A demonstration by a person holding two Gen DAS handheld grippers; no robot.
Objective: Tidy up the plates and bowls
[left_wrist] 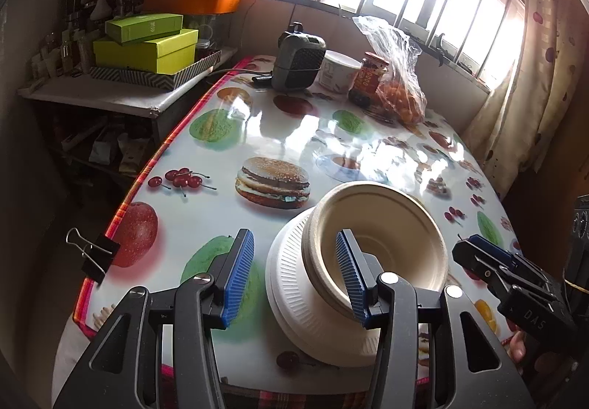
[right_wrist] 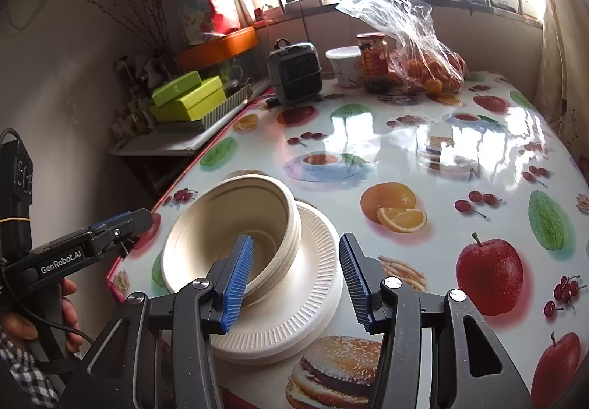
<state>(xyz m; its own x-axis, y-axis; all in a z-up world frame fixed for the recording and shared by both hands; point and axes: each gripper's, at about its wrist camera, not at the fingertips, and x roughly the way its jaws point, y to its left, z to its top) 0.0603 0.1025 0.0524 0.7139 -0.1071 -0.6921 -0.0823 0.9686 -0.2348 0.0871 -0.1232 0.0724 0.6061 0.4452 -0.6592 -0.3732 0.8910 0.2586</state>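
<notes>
While both sets of tongs stand half open over the near edge of the desk [left_wrist: 257,122], nothing is pinched in either of them. The stack of bowls [left_wrist: 379,239] sits low and centre-right in the left wrist view, resting on a pile of ribbed white plates [left_wrist: 291,284]. It seems to lean, its mouth tipped toward the cameras rather than straight up, so its axis runs up and toward the viewer.

From the left tongs [left_wrist: 294,276] the bowls lie ahead and a little to the right: the right-hand blue pad stands in front of the bowl's mouth, the left-hand pad is off beside the plates, over the desk. I cannot tell whether any pad touches the rim.

From the right tongs [right_wrist: 294,276] the same bowls [right_wrist: 235,225] lie ahead and to the left of centre, with the left-hand pad over the bowl's hollow and the other pad out over the plates [right_wrist: 309,284]. The plates lie flat, round, with no long axis to speak of.

Both tongs look about equally near, one on each side of the stack. Whichever goes in, I'd judge the leaning rim is the thing to straddle, approached along that tilt.
</notes>
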